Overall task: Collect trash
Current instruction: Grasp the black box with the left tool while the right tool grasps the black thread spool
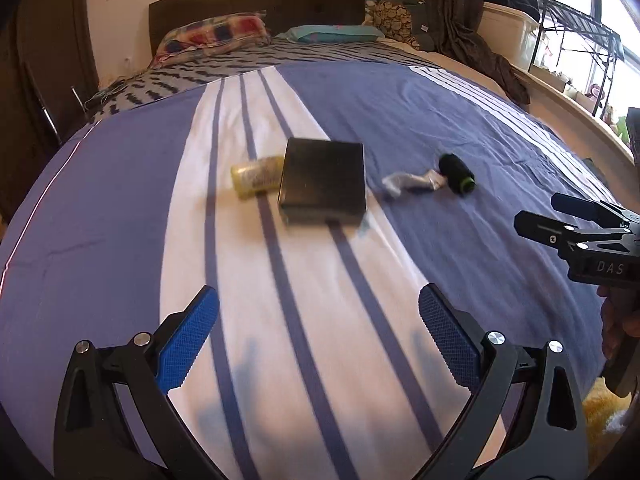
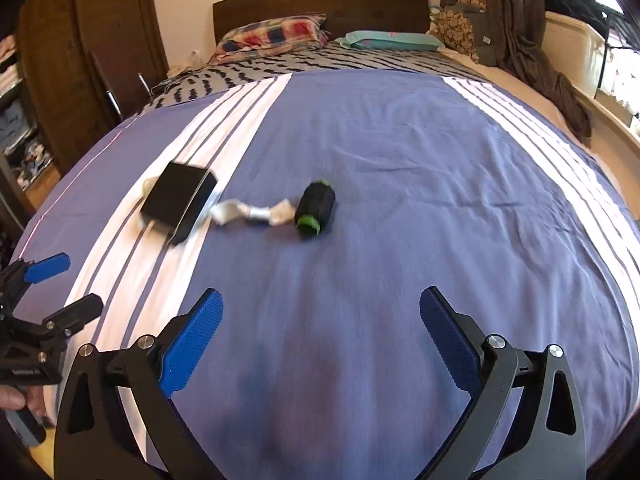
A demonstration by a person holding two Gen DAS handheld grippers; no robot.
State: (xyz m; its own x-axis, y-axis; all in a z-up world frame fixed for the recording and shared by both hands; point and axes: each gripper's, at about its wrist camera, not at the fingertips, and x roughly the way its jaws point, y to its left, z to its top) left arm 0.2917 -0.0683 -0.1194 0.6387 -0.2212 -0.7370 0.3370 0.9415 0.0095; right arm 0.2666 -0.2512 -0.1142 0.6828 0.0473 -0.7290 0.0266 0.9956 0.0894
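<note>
On the striped bed cover lie a black box [image 1: 325, 181] [image 2: 178, 204], a yellow bottle [image 1: 256, 176] on its side just left of the box, a crumpled silver wrapper [image 1: 412, 182] [image 2: 250, 212] and a black spool with a green end [image 1: 457, 174] [image 2: 315, 209]. My left gripper [image 1: 320, 332] hovers open over the white stripes, well short of the box. My right gripper [image 2: 322, 336] is open above the blue cloth, in front of the spool. Each gripper shows at the edge of the other's view: the right gripper [image 1: 540, 212] and the left gripper [image 2: 68, 284].
The bed cover [image 1: 120, 208] [image 2: 440, 160] fills both views. Pillows [image 1: 216, 34] [image 2: 268, 36] lie by the dark headboard [image 2: 320, 4]. A brown cloth [image 1: 480, 52] drapes off the right side near a metal rack [image 1: 576, 36]. A wardrobe [image 2: 80, 60] stands at left.
</note>
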